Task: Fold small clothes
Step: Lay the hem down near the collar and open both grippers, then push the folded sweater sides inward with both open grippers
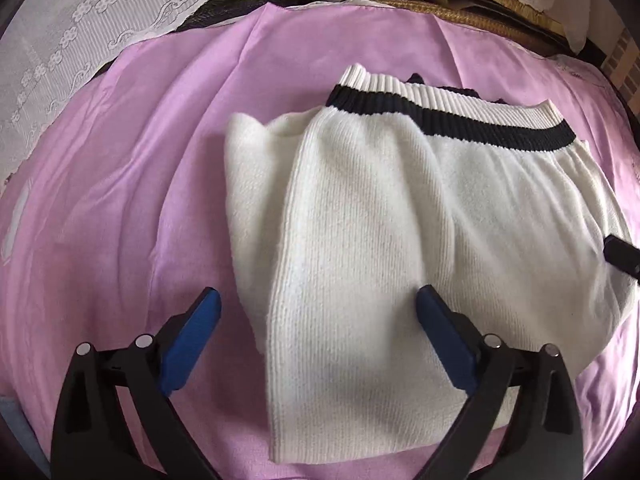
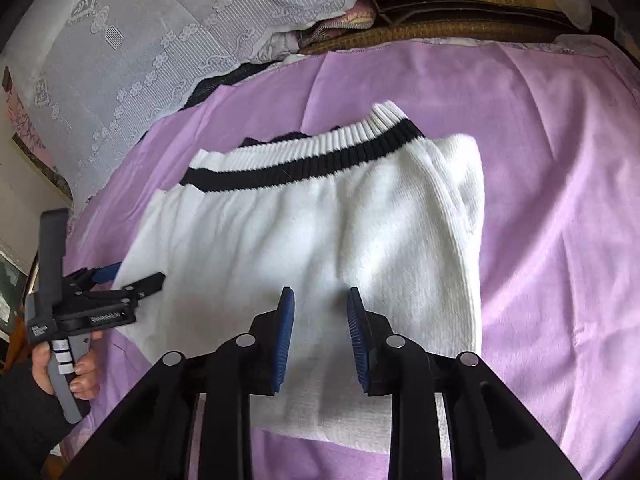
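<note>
My left wrist camera looks steeply down along the left gripper (image 1: 318, 308), close over the near left part of the white knit garment (image 1: 380, 216) on the purple sheet (image 1: 120, 200). My right wrist camera sits behind the right gripper (image 2: 320, 300), tilted down over the garment's near right side. Both views share the garment, the sheet and the lace cloth (image 1: 80, 40) beyond; the right view also catches the left gripper at its left edge.

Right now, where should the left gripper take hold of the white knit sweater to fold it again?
Grip the white knit sweater at its near plain edge, coming from the viewer's side with the open left gripper. That edge lies flat and free on the purple sheet, opposite the black-striped ribbed hem.
</note>
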Demonstrator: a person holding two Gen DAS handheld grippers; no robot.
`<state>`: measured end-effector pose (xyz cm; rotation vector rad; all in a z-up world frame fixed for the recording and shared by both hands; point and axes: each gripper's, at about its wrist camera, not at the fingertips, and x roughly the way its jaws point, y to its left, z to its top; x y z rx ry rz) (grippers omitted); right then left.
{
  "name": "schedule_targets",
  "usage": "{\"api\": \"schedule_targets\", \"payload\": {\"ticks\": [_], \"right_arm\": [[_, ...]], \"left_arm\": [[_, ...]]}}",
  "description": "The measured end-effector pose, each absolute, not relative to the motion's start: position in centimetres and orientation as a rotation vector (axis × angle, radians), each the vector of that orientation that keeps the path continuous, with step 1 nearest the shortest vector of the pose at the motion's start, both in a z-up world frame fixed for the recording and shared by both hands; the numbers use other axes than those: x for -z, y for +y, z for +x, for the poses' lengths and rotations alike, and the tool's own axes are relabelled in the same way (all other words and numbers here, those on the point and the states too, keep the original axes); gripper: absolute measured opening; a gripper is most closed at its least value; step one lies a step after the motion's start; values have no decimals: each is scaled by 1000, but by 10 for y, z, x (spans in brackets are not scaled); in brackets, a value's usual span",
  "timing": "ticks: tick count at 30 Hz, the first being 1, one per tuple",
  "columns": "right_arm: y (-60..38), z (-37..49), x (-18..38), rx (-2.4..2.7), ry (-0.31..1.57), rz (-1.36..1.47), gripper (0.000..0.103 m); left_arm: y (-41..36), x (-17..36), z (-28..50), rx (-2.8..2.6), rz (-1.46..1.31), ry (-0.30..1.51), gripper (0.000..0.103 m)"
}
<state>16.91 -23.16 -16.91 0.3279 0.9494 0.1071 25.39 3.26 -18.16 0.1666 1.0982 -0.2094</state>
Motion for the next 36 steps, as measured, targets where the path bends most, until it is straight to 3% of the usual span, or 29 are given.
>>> {"api": "schedule_targets", "payload": {"ticks": [1,3,7,16,27,36], "right_arm": [[-237,164,175,-103,956,334,16],[-248,157,176,-99,956,368,12],[-249,148,159,-70,950,341,18],[-181,143,122,-230,897,264,21],[-124,152,175,-305,1060,218,23],[-124,151,177,-324,1066,224,25]], "left_arm": [[37,181,253,201,154,1104,96],[44,178,249,179,152,1102,96],[50,169,240,150,172,1090,96],[55,151,217,123,185,1059,96],[62,174,218,110,181,1124,96],[81,189,218,148,21,1186,97]]}}
